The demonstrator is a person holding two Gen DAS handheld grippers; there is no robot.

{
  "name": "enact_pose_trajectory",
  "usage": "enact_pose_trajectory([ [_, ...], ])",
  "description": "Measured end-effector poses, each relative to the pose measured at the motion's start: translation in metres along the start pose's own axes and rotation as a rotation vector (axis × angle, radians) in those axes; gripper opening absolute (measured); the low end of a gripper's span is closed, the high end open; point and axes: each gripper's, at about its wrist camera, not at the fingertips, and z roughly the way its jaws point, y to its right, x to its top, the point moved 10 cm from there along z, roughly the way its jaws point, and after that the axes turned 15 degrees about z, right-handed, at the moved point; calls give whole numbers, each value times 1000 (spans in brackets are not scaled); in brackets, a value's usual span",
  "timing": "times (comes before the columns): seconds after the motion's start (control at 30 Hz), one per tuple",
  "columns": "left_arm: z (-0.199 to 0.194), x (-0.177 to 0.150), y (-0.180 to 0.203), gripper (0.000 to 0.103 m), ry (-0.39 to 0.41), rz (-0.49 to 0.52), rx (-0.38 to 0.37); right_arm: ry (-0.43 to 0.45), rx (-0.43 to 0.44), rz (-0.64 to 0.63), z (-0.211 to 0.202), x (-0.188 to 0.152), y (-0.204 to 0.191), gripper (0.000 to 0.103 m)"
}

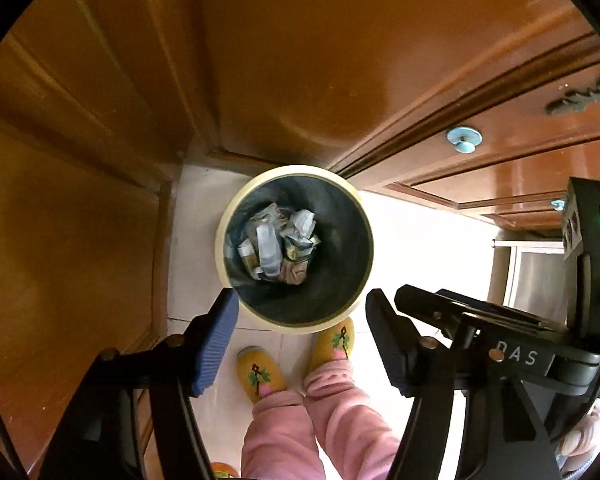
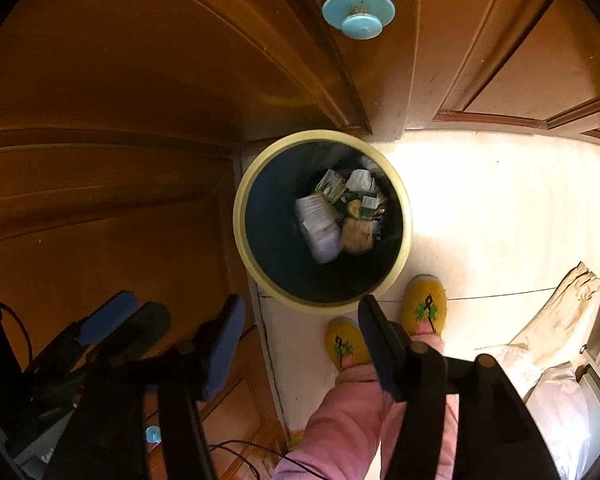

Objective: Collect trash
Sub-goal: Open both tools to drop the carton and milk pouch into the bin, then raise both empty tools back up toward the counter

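Note:
A round bin with a cream rim [image 1: 220, 248] and a dark liner stands on the pale floor against the wooden cabinets. Crumpled wrappers and paper [image 1: 276, 240] lie at its bottom. My left gripper [image 1: 302, 304] hangs over the bin's near edge, pointing down, open, with nothing between its blue pads. The right wrist view shows the same bin rim [image 2: 240, 224] and trash [image 2: 340, 216], where one white piece looks blurred. My right gripper [image 2: 300, 308] is also open and empty above the near rim. The left gripper's fingers [image 2: 112, 316] show beside it at the left.
Brown wooden cabinet doors [image 1: 300, 60] with blue knobs [image 2: 358, 12] surround the bin at the back and left. A person's yellow slippers [image 1: 336, 340] and pink trousers [image 1: 300, 432] stand just before the bin. A brown paper bag [image 2: 560, 308] and a white plastic bag [image 2: 560, 408] lie at the right.

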Motion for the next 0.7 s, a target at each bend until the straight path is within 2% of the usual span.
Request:
enact_pose_trajectory([
  [0.2, -8, -2, -6, 66, -4, -11, 18, 1, 0, -1, -5, -6, -2, 60],
  [0.4, -30, 1, -6, 73, 7, -4, 26, 14, 22, -1, -22, -14, -5, 60],
  [0.53, -54, 0, -1, 78, 0, 15, 32, 26, 21, 11, -42, -21, -3, 66],
  [0.7, -95, -3, 11, 84, 1, 38, 42, 45, 20, 17, -76, -33, -4, 67],
])
